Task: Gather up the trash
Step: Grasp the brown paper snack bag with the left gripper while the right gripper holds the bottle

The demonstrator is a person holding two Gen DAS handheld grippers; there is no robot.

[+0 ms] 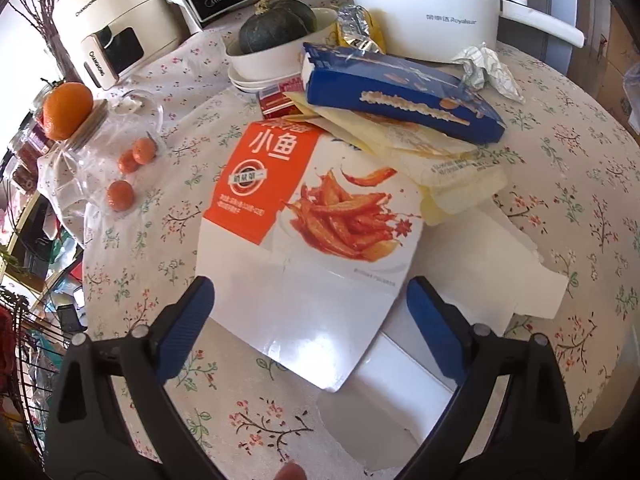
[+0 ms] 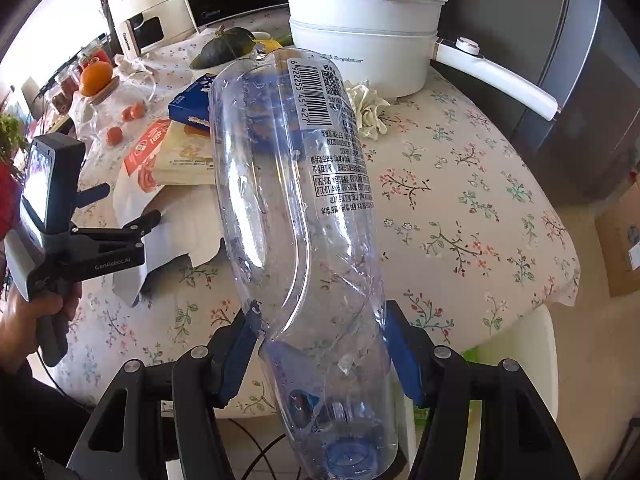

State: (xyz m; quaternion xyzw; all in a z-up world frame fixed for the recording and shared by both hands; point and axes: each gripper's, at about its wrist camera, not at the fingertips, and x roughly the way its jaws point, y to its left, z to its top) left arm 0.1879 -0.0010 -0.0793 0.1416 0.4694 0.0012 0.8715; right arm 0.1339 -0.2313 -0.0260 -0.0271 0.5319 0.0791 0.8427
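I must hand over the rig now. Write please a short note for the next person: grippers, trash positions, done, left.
Right gripper: shut on the crushed clear bottle, held above the table edge.
Left gripper: open, hovering over the flattened fish-snack box, not gripping.
On the table: blue box atop yellow wrappers, crumpled paper beside the white pot.
Done: bottle picked up.
Left: bin the bottle, collect the rest. No bin visible.

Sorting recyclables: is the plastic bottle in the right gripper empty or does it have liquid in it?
Empty, and crushed. The plastic bottle is see-through with no liquid line, its wall dented inward, clamped in the right gripper.
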